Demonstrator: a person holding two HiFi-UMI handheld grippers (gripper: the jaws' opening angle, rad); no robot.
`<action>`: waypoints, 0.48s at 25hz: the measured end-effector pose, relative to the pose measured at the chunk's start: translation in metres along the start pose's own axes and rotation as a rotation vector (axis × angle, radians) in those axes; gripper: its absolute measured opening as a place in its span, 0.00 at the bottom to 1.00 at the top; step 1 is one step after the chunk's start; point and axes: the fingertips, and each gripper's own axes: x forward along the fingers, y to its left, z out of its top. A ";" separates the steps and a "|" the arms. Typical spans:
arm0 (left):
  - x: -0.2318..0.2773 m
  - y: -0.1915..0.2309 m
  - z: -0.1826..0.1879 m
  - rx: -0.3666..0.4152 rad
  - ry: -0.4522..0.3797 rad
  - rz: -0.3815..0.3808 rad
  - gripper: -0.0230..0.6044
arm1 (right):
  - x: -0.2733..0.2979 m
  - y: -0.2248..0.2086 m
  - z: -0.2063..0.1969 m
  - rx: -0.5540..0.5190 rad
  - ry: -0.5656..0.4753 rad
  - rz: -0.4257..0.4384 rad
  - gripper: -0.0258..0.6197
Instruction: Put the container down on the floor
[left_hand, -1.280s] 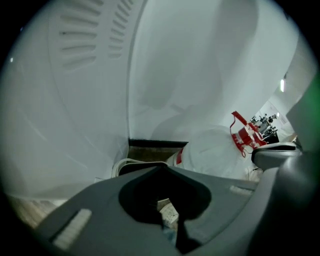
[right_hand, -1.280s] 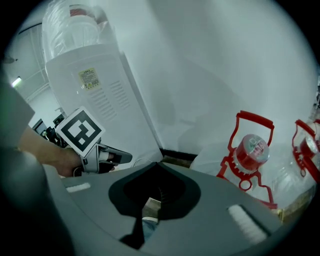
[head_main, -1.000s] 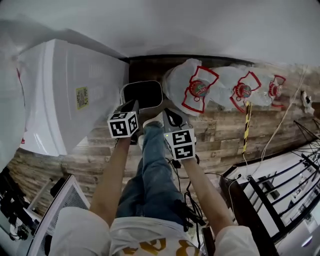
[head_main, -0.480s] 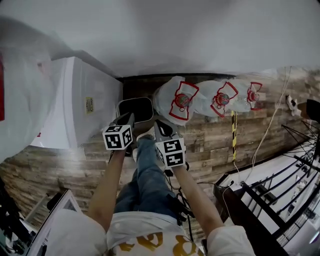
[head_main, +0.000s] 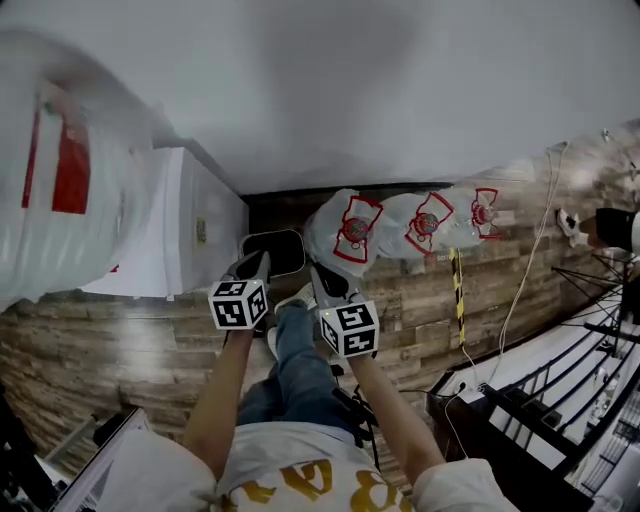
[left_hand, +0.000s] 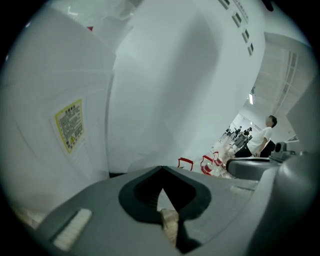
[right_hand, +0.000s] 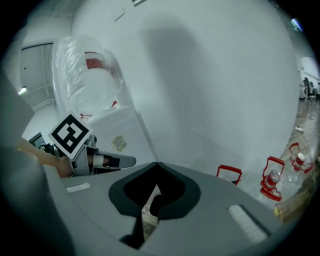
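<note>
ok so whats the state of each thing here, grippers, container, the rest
left gripper: shut, nothing between the jaws
right gripper: shut, nothing between the jaws
container: upright on the floor by the wall, top open, not held
plastic bags: lying in a row on the floor against the wall
white appliance: standing on the floor beside the container

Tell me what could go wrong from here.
1. The container sits on the floor just ahead of the person's shoe; a step forward might kick it.
2. A black cable hangs beside the person's leg and could snag a foot.
3. The bagged bottles lie close beside the container; shifting it might knock them.
</note>
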 end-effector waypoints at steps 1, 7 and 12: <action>-0.008 -0.004 0.006 0.005 -0.017 -0.004 0.04 | -0.006 0.005 0.006 -0.014 -0.012 0.003 0.08; -0.050 -0.022 0.030 0.048 -0.094 -0.042 0.04 | -0.038 0.021 0.041 -0.075 -0.068 -0.021 0.08; -0.094 -0.045 0.049 0.064 -0.171 -0.101 0.04 | -0.069 0.034 0.061 -0.065 -0.132 -0.060 0.08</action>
